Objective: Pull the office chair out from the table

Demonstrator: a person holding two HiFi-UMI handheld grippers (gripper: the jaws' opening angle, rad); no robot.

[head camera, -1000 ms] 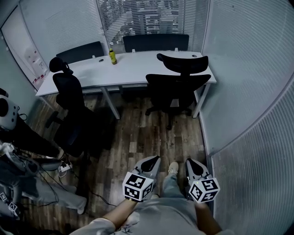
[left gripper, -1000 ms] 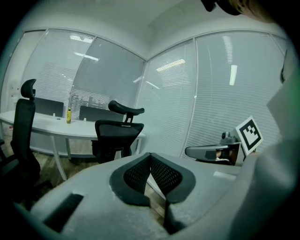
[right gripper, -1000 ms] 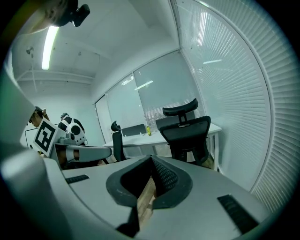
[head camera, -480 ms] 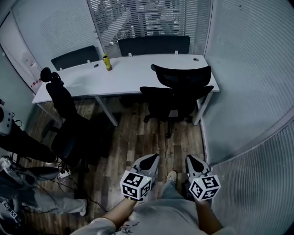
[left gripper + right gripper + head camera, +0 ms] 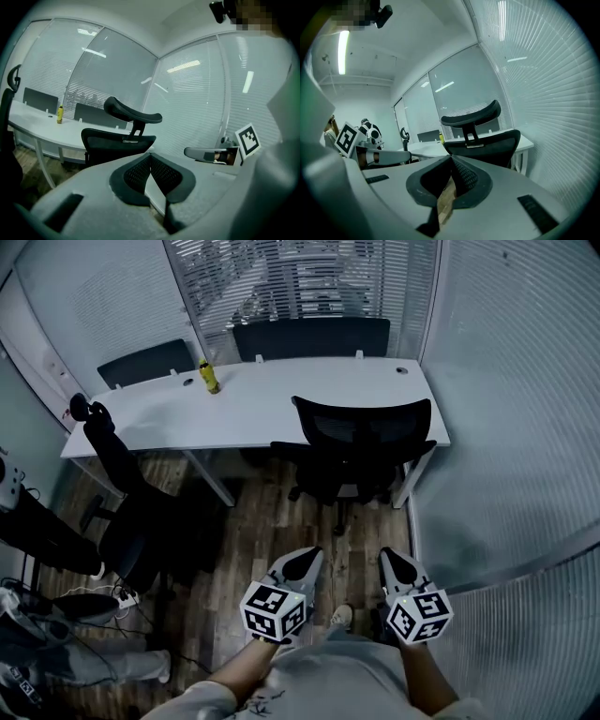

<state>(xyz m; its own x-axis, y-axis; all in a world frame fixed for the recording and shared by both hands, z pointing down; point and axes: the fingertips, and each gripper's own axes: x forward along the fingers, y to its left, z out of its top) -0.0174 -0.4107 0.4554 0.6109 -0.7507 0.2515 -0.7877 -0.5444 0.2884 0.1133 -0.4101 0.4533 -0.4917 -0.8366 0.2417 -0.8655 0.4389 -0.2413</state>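
Note:
The black mesh office chair (image 5: 361, 442) stands tucked against the right end of the white table (image 5: 253, 404), its back and headrest toward me. It also shows ahead in the left gripper view (image 5: 117, 143) and in the right gripper view (image 5: 485, 140). My left gripper (image 5: 302, 563) and right gripper (image 5: 392, 563) are held side by side over the wooden floor, short of the chair and apart from it. The left gripper (image 5: 150, 157) and the right gripper (image 5: 451, 159) each have their jaws shut with nothing between them.
A second black chair (image 5: 122, 493) stands at the table's left end. A yellow bottle (image 5: 208, 378) sits on the table. A glass wall with blinds (image 5: 525, 427) runs close along the right. Cables and gear (image 5: 56, 606) lie on the floor at the left.
Both grippers and the head view have moved forward toward the table, so the chair now lies closer ahead. The jaws of both stay shut.

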